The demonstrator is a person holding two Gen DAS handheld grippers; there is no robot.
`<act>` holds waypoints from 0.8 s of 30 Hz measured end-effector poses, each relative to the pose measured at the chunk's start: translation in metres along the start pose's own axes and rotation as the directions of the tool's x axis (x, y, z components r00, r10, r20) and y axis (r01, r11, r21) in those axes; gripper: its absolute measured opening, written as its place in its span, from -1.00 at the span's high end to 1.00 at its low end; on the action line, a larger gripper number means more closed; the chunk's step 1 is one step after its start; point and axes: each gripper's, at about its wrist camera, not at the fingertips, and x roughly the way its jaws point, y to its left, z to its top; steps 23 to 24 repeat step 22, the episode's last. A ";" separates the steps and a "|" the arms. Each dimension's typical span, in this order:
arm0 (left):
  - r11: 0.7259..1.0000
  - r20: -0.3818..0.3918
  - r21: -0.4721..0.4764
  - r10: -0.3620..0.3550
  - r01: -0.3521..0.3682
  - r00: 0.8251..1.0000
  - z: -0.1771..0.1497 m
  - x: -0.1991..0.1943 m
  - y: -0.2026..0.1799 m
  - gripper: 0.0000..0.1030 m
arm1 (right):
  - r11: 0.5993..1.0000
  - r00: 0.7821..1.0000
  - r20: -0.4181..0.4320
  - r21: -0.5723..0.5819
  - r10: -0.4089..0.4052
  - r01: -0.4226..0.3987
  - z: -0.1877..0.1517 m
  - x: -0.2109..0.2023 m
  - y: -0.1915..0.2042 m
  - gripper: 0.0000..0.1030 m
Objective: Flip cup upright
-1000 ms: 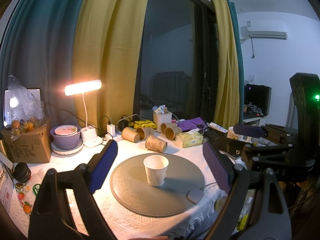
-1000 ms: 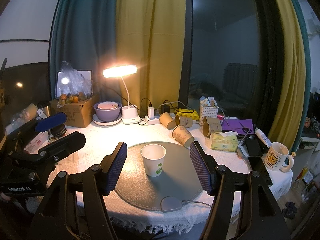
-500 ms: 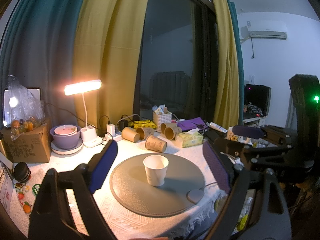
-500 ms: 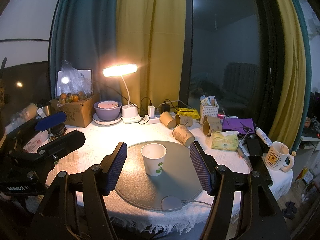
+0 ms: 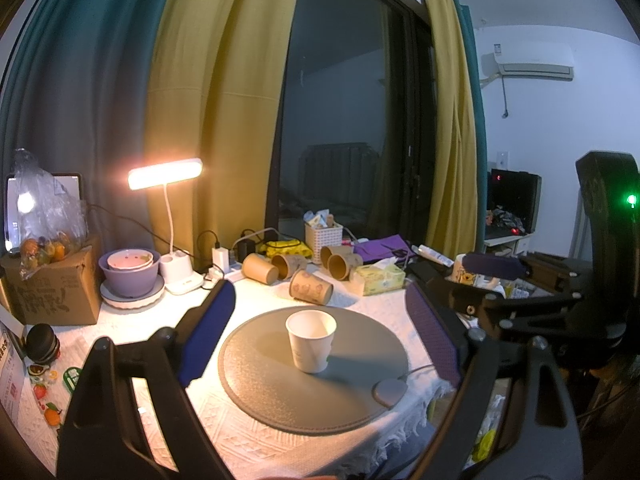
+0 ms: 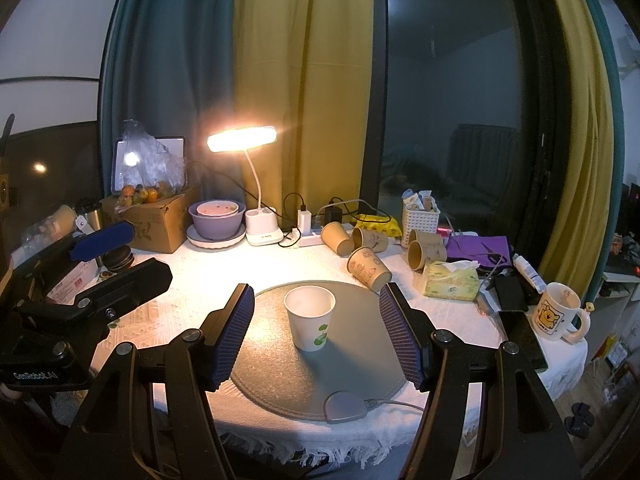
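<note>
A white paper cup [image 5: 311, 340] [image 6: 309, 317] with a green leaf print stands upright, mouth up, on the round grey mat [image 5: 280, 384] [image 6: 276, 364]. My left gripper [image 5: 320, 332] is open and empty, held back from the cup near the table's front edge. My right gripper [image 6: 316, 334] is open and empty too, its blue pads wide on either side of the cup from behind. Each gripper shows in the other's view: the right one [image 5: 496, 276], the left one [image 6: 104, 252].
Several brown paper cups [image 6: 366, 266] lie on their sides behind the mat. A lit desk lamp [image 6: 256, 184], purple bowl [image 6: 216, 220], cardboard box [image 6: 152, 216], tissue pack [image 6: 450, 282], white basket [image 6: 420, 220] and yellow-print mug [image 6: 560, 314] crowd the table's back and right.
</note>
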 end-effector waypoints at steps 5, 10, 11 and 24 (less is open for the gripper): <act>1.000 0.001 0.000 0.001 -0.001 1.000 0.000 0.000 0.000 -0.71 | 1.000 1.000 0.000 0.000 0.000 0.000 0.000 0.000 0.000 -0.32; 1.000 0.000 0.000 0.001 -0.001 1.000 0.000 0.000 0.000 -0.71 | 1.000 1.000 0.000 0.000 0.001 -0.001 0.000 0.000 -0.001 -0.32; 1.000 0.000 0.000 0.001 -0.001 1.000 0.001 0.000 0.000 -0.71 | 1.000 1.000 -0.001 0.000 0.001 -0.001 0.001 0.000 -0.001 -0.32; 1.000 0.011 -0.003 -0.018 0.018 1.000 -0.002 -0.003 -0.003 -0.71 | 1.000 1.000 -0.002 0.000 0.001 -0.001 0.001 0.001 0.000 -0.32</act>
